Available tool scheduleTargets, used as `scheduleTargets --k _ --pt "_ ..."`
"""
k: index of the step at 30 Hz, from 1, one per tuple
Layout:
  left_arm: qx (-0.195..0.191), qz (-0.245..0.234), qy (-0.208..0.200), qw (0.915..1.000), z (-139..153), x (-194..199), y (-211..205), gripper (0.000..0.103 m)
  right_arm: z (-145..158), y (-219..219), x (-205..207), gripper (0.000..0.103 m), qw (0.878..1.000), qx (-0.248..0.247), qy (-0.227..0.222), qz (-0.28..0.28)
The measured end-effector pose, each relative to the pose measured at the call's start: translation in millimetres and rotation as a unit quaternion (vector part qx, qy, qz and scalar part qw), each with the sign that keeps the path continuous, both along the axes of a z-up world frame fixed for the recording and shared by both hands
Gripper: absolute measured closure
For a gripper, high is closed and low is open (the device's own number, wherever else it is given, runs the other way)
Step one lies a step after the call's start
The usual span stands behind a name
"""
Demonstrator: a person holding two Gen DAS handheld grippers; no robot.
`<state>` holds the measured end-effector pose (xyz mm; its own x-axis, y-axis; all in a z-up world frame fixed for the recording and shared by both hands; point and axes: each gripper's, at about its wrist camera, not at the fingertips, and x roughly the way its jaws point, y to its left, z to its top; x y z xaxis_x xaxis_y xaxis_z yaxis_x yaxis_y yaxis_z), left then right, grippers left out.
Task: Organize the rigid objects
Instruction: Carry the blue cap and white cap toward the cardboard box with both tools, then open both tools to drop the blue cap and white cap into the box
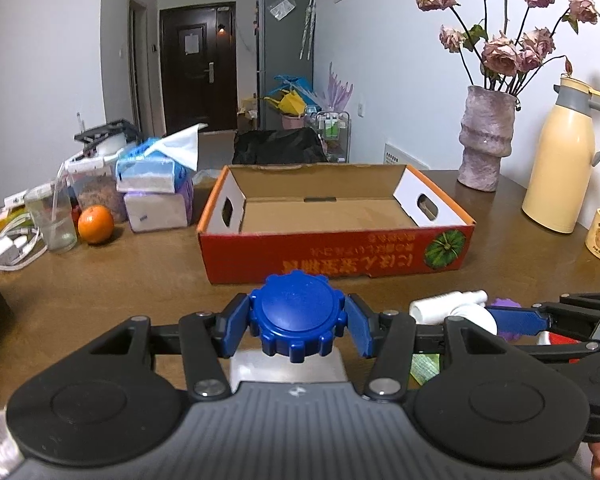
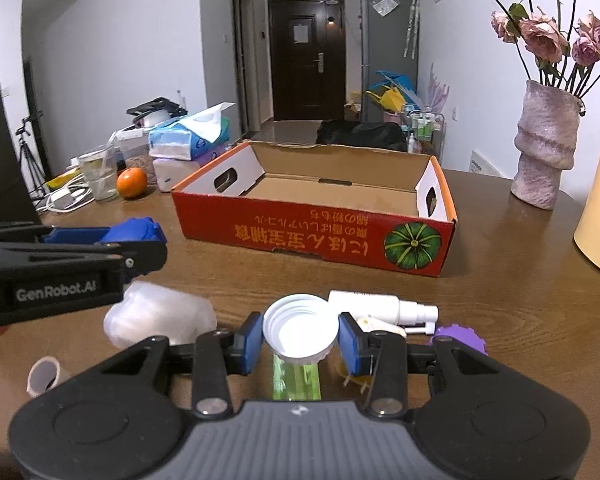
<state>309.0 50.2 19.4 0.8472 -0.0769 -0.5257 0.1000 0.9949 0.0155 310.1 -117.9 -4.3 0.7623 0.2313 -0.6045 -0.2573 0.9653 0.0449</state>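
Near the red cardboard box [image 1: 336, 216] on the table [image 1: 140, 280], a blue-capped bottle [image 1: 298, 314] is clamped by the left tongs [image 1: 298, 326], and a white lid [image 2: 300, 326], apparently lifted, by the right tongs [image 2: 300, 342].

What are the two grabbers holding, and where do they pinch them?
The left gripper pinches a blue-capped jar by its blue cap. The right gripper pinches a white lid across its rim.

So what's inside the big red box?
Nothing that shows. The red box is open on top, and only its bare brown cardboard floor is visible in both views. The strip of floor just behind its near wall is hidden.
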Motion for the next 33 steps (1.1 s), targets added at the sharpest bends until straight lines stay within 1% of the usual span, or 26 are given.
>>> scheduleTargets --k 10,12,17,20,24,33 --pt "0.005 -0.029 -0.004 0.9996 11.7 50.2 23.2 0.049 9.5 28.4 37.7 0.064 0.999 0.001 -0.018 -0.048" --pt "0.002 -0.041 0.0 0.9991 10.8 63.6 26.7 0.049 9.4 32.9 47.4 0.064 0.998 0.0 -0.019 -0.058" --pt "0.014 -0.064 0.0 0.9978 6.7 94.5 28.7 0.049 8.8 39.6 72.2 0.064 0.996 0.006 -0.022 -0.089" --pt "0.012 -0.076 0.002 0.997 5.4 112.3 32.8 0.05 9.1 41.8 86.8 0.064 0.994 0.006 -0.026 -0.102" --pt "0.016 -0.081 0.006 0.9966 2.8 139.8 35.0 0.049 8.5 45.0 108.5 0.063 0.993 0.001 -0.028 -0.117" --pt "0.008 -0.089 0.014 0.9959 -8.5 195.4 37.0 0.05 1.6 46.0 157.7 0.064 0.989 -0.012 -0.027 -0.147"
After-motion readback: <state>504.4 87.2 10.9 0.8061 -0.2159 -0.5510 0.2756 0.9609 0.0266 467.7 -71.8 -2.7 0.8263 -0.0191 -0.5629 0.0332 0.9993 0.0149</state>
